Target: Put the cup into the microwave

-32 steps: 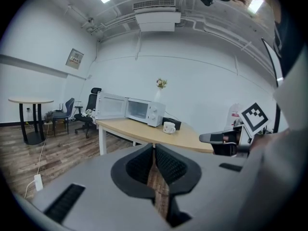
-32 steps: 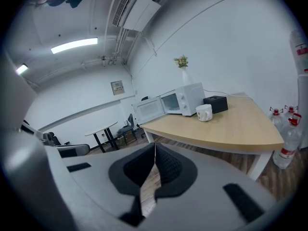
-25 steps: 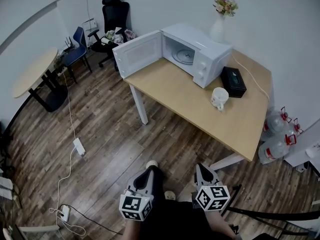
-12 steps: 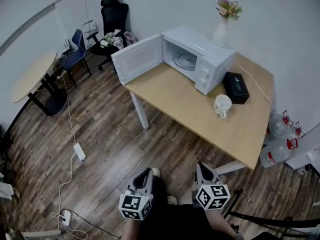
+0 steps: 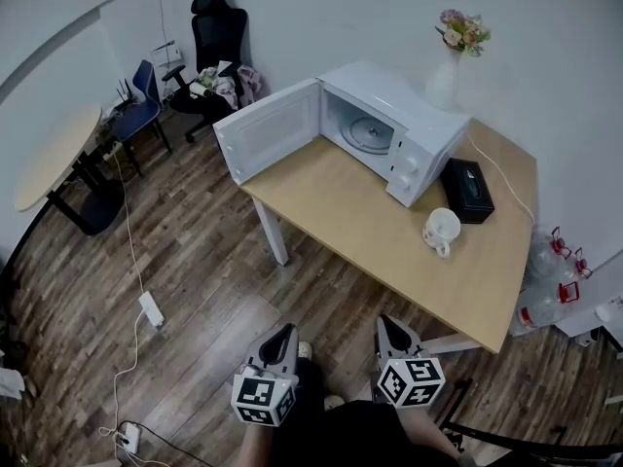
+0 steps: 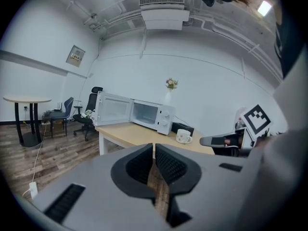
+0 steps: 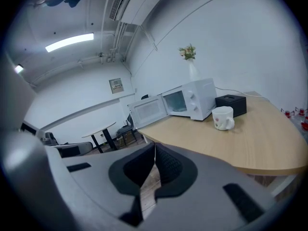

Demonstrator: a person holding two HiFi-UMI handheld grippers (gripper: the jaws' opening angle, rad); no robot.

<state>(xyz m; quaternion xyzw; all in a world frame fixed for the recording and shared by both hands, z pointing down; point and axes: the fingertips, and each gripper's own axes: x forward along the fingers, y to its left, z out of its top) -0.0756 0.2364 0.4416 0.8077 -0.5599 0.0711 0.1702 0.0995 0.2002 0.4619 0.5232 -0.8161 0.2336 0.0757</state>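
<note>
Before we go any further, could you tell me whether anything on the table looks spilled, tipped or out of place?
Nothing stands out: the cup stands upright on the table, apart from the microwave, whose door is open. No spill shows.

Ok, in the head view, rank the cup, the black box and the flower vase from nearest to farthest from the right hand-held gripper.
From the right hand-held gripper, low in the picture:
1. cup, on the table, right of the microwave
2. black box, just behind the cup
3. flower vase, by the wall behind the microwave
</note>
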